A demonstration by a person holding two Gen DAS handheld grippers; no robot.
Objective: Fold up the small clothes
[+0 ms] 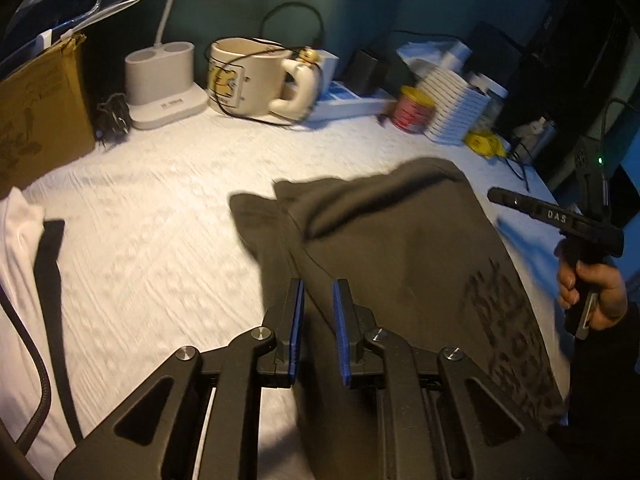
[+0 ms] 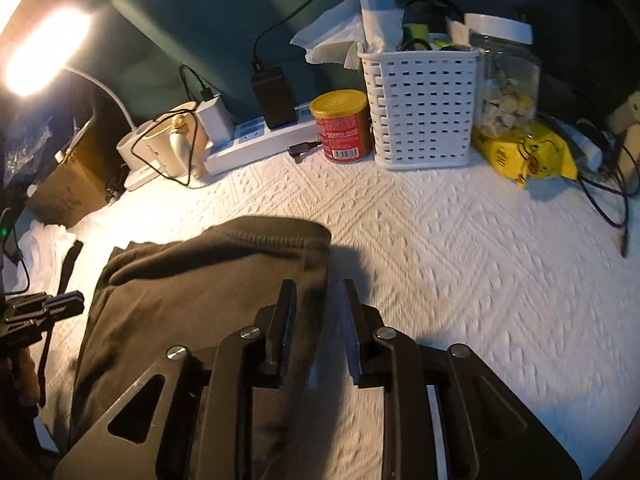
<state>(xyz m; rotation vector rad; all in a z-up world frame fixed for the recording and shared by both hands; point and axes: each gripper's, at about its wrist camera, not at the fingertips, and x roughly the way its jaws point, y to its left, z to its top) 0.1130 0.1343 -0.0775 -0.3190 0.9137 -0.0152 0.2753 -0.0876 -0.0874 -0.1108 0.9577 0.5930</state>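
A dark grey garment (image 1: 400,240) with dark printed lettering lies partly folded on the white textured cover (image 1: 160,240). My left gripper (image 1: 319,284) hovers over the garment's left edge, its blue pads a narrow gap apart with nothing pinched. The right gripper (image 1: 496,194) shows at the right edge of the left wrist view, held in a hand (image 1: 592,292). In the right wrist view my right gripper (image 2: 319,284) is open at the right edge of the garment (image 2: 208,280), nothing between its fingers. The left gripper (image 2: 64,300) appears at the far left.
A white garment with a black strip (image 1: 24,280) lies at the left. Along the back stand a cardboard box (image 1: 40,112), lamp base (image 1: 164,80), mug (image 1: 248,76), power strip (image 2: 256,144), red can (image 2: 344,128), white basket (image 2: 424,108), jar (image 2: 508,80) and yellow packet (image 2: 524,156), with cables.
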